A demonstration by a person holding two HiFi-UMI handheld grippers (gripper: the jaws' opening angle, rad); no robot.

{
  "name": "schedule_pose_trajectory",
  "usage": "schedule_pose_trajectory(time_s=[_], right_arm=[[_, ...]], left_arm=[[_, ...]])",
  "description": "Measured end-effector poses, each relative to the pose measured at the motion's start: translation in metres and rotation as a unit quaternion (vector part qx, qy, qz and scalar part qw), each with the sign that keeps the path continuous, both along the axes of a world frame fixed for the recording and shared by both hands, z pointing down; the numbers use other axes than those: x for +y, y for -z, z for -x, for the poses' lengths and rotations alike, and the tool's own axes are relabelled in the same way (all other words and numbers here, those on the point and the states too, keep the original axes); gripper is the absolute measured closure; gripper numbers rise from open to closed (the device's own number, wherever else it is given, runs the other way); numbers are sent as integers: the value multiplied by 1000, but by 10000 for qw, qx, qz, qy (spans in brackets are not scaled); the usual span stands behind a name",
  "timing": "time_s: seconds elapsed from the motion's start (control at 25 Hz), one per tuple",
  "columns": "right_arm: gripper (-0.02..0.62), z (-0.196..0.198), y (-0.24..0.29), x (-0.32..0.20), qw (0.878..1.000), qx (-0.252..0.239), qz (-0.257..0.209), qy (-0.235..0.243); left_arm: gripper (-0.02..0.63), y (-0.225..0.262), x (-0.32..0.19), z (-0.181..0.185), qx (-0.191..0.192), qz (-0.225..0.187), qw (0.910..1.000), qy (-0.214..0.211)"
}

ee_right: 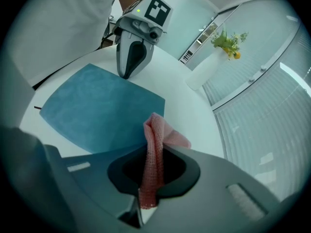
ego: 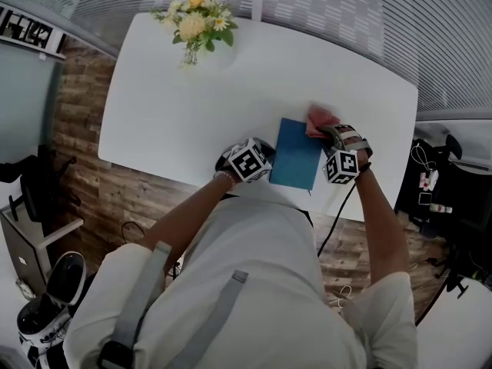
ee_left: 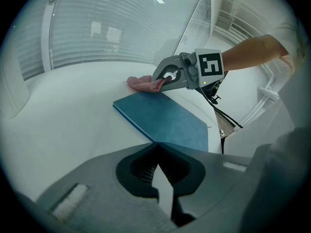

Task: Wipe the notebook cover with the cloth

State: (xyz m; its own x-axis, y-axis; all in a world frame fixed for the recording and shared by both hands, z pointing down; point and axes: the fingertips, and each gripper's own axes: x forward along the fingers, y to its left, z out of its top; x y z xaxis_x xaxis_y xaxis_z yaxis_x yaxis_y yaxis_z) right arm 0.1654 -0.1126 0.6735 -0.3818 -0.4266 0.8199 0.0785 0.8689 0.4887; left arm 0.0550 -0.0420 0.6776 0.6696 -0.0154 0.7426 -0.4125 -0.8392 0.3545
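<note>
My right gripper (ee_right: 149,178) clamped on pink cloth (ee_right: 156,137), beside notebook (ee_right: 97,108) corner. My left gripper (ee_left: 158,178) closed, empty, tips on notebook edge. Cloth-to-cover contact unclear.

Our tally of what is in view

We count one white table (ego: 177,106), one blue notebook (ego: 297,155), one pink cloth (ego: 320,119) and one vase of flowers (ego: 196,21). We count two grippers, the left gripper (ee_right: 126,73) and the right gripper (ee_left: 156,83), and one person holding them.
</note>
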Motion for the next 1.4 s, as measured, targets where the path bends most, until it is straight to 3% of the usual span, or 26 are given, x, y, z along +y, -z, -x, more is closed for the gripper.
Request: schedule_pose_trajectory(time_s=[1.4], right_arm=[[584, 5, 0, 43, 9985, -265, 479, -26]], left_arm=[[607, 8, 2, 1, -5, 64, 10000, -23]])
